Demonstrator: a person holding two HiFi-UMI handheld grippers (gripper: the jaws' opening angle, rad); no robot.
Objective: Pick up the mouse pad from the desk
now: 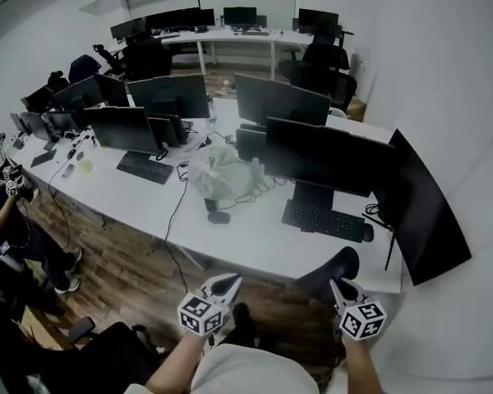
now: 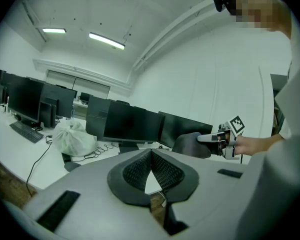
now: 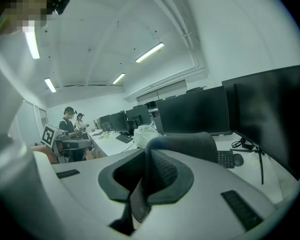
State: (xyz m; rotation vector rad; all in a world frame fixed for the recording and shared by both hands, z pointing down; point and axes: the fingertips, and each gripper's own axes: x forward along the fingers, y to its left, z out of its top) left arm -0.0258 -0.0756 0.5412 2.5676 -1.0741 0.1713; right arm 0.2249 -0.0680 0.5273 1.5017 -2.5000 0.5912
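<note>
The dark grey mouse pad (image 1: 329,271) hangs off the white desk's (image 1: 255,249) near edge, curled over, with my right gripper (image 1: 339,286) shut on its lower edge. In the right gripper view the pad (image 3: 185,143) rises from between the closed jaws and bends over them. The left gripper view shows the pad (image 2: 190,145) sticking out of the right gripper (image 2: 216,138). My left gripper (image 1: 228,282) is held in the air beside it, in front of the desk, shut with nothing in it; its pads (image 2: 162,169) meet at the tip.
On the desk are a black keyboard (image 1: 324,220), a mouse (image 1: 218,217), a white plastic bag (image 1: 222,175), cables and several monitors (image 1: 329,154); a large curved monitor (image 1: 423,212) stands at the right end. People (image 3: 70,121) stand at the far left. Wooden floor (image 1: 140,269) lies below.
</note>
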